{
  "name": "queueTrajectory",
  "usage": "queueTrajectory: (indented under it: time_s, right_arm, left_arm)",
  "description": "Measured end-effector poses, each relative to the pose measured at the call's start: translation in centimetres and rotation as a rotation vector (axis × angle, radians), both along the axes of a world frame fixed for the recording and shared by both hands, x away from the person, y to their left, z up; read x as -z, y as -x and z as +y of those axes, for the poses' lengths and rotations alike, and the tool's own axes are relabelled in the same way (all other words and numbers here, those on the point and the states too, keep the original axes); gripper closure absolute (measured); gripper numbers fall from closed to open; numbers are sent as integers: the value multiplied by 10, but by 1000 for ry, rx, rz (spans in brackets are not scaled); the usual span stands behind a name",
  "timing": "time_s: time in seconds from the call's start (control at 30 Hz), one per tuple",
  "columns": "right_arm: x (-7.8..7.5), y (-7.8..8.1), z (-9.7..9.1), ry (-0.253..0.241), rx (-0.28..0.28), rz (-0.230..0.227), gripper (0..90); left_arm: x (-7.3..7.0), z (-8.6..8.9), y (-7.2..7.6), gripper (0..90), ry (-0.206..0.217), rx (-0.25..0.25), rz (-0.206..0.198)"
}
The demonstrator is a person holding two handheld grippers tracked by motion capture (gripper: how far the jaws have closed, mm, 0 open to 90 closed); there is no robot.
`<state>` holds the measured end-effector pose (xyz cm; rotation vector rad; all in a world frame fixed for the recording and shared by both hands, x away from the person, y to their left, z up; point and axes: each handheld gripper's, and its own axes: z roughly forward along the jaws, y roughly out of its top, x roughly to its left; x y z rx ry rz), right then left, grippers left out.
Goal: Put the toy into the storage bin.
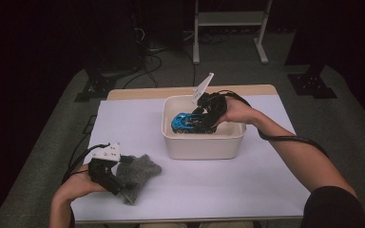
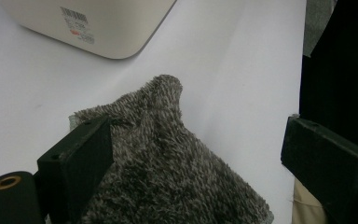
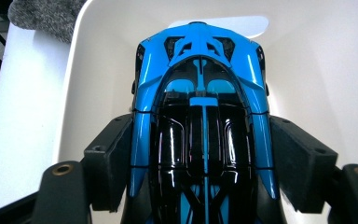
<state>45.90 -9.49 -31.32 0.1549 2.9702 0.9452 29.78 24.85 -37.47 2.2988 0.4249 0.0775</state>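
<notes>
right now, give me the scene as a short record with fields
table: white sheet
bin: white, mid table
car: blue toy, inside the bin
right gripper: jaws clamped on the car's sides
cloth: grey, fuzzy, near left on the sheet
left gripper: open, jaws astride the cloth, one jaw on it
bin and cloth: apart

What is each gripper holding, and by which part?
The right gripper clamps the blue toy car by its two sides, inside the white tub. The left gripper stands open over the grey cloth.
</notes>
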Motion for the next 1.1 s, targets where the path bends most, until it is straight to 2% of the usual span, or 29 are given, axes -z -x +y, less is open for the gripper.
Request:
queueTrajectory:
  time_s: [0.4,1.1]
  right_arm:
    - [18,-6,7,20,-7,26,272]
    - [40,-9,16,72,-6,59,272]
  left_arm:
    - [-1,0,0,83,-1,1,-3]
    - [1,0,0,83,-7,7,1]
